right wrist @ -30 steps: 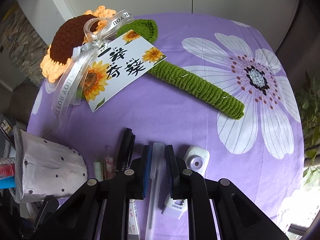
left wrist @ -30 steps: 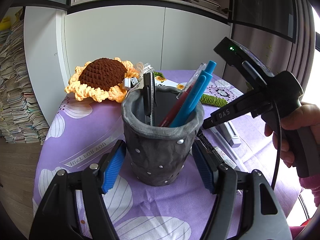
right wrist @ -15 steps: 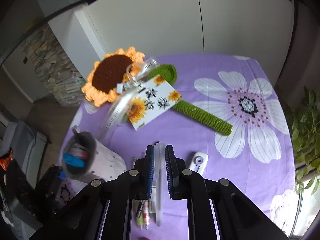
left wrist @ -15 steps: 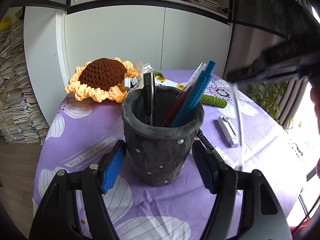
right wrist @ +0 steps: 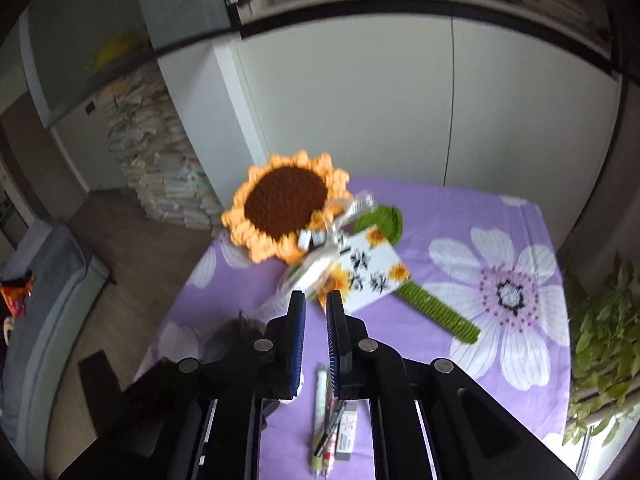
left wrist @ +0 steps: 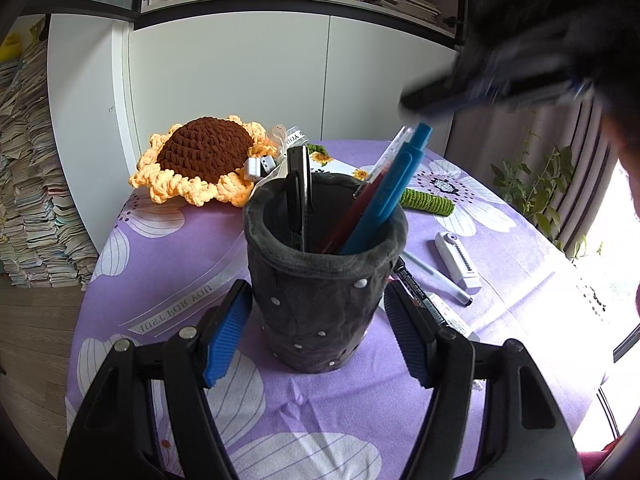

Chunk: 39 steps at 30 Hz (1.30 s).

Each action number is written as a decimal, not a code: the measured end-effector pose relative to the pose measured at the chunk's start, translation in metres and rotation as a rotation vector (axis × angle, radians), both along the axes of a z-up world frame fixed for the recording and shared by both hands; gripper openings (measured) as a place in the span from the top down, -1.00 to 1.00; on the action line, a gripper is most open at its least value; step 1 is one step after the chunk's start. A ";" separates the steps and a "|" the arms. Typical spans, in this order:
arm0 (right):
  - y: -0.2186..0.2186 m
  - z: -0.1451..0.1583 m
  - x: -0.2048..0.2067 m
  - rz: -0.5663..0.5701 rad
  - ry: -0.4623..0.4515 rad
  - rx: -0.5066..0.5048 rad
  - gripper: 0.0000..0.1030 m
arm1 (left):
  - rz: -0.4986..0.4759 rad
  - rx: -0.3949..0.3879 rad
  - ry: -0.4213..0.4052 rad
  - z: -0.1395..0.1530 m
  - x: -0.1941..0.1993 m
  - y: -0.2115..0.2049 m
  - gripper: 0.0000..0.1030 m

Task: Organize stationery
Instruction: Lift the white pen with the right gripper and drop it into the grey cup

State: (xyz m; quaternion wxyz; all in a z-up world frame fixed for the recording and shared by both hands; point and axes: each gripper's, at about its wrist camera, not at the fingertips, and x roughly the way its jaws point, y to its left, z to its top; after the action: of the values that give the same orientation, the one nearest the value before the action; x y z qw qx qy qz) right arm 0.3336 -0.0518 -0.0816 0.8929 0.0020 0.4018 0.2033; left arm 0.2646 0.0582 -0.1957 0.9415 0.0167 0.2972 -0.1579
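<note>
Left gripper (left wrist: 320,314) is straddling the grey pen holder (left wrist: 332,276), jaws wide. Right gripper (right wrist: 316,312) (narrow gap, contents unclear) is probably loading pens and needs aligning over its mouth.

Table with purple flowered cloth (left wrist: 160,240): dark grey fabric pen cup (left wrist: 324,280) stands at near centre, between the fingers of my left gripper (left wrist: 316,332), one on each side.

In the cup: black clip-backed tool (left wrist: 298,196) upright at the left; blue pens (left wrist: 396,184) leaning out to the right.

Behind the cup, left: crocheted sunflower head (left wrist: 200,160). Its green crocheted stem (left wrist: 426,202) runs off behind-right.

Right of the cup, on the cloth: black marker (left wrist: 416,292) nearest, then white pen (left wrist: 436,276), then white correction-tape dispenser (left wrist: 456,256) outermost.

My right gripper (right wrist: 316,308) is above the table; white printed card (right wrist: 368,276) lies ahead of it, against the stem.
</note>
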 end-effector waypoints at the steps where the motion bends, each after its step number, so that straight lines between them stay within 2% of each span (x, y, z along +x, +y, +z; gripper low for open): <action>1: 0.001 -0.018 0.013 0.001 0.054 -0.018 0.82 | 0.000 -0.001 0.000 0.000 0.000 0.000 -0.32; 5: 0.004 -0.075 0.049 0.004 0.170 -0.143 0.80 | 0.000 0.000 0.001 0.000 0.000 0.000 -0.32; 8: 0.005 -0.097 0.060 0.054 0.230 -0.137 0.77 | -0.001 -0.001 0.003 -0.001 0.000 0.000 -0.33; 10: 0.007 -0.102 0.064 0.077 0.243 -0.133 0.52 | -0.002 -0.002 0.006 -0.001 0.001 -0.001 -0.33; 11: 0.008 -0.102 0.065 0.073 0.232 -0.149 0.24 | -0.002 -0.002 0.007 -0.001 0.001 -0.001 -0.33; 12: 0.010 -0.101 0.066 0.068 0.216 -0.167 0.07 | -0.002 -0.002 0.007 -0.001 0.001 0.000 -0.33; 13: 0.012 -0.100 0.066 0.065 0.194 -0.185 0.07 | -0.001 -0.002 0.007 -0.001 0.001 -0.001 -0.34; 16: 0.019 -0.101 0.068 0.083 0.178 -0.219 0.07 | 0.001 -0.004 0.011 -0.001 0.001 0.000 -0.35; 20: 0.026 -0.110 0.076 0.091 0.209 -0.255 0.13 | -0.002 -0.005 0.014 -0.001 0.001 0.000 -0.35; 22: 0.027 -0.113 0.079 0.094 0.217 -0.243 0.26 | -0.001 -0.007 0.019 -0.001 0.002 0.000 -0.35; 25: 0.031 -0.115 0.080 0.115 0.217 -0.228 0.58 | -0.001 -0.008 0.020 -0.001 0.003 0.001 -0.34; 26: 0.033 -0.116 0.080 0.120 0.214 -0.230 0.76 | -0.002 -0.009 0.019 -0.001 0.003 0.001 -0.34; 28: 0.033 -0.112 0.075 0.112 0.185 -0.251 0.79 | -0.003 -0.009 0.018 -0.001 0.002 0.001 -0.34; 34: 0.010 -0.072 0.043 0.075 0.062 -0.231 0.79 | -0.004 -0.007 0.013 -0.001 0.002 0.000 -0.34; 39: -0.010 -0.016 0.005 0.040 -0.101 -0.152 0.79 | -0.003 -0.005 0.007 0.000 0.000 0.000 -0.34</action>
State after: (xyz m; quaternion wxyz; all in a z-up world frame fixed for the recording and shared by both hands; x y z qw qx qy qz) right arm 0.3383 -0.0613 -0.0975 0.9054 -0.0838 0.3705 0.1898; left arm 0.2649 0.0584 -0.1953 0.9403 0.0145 0.3000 -0.1603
